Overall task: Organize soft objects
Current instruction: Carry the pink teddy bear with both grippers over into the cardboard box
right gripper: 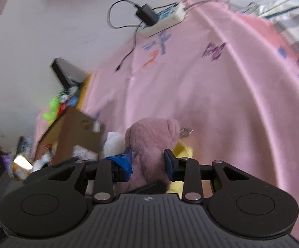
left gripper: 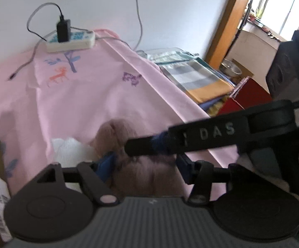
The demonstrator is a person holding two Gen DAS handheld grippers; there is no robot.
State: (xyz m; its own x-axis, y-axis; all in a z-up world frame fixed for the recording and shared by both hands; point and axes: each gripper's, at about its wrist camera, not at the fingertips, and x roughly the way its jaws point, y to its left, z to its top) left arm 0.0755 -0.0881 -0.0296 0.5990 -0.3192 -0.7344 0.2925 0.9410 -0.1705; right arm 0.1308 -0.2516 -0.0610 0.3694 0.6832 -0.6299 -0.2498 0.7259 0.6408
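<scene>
A mauve plush bear is held over the pink sheet. My right gripper is shut on the bear's body, its blue pads pressing both sides. In the left wrist view the same bear sits between the pads of my left gripper, which is shut on it. The right gripper's finger crosses in front from the right. A white fluffy toy lies just left of the bear, and a yellow soft toy lies behind it.
A cardboard box stands at the left, with green and red toys behind it. A white power strip with a black charger sits at the sheet's far end. Folded cloths are stacked at the right.
</scene>
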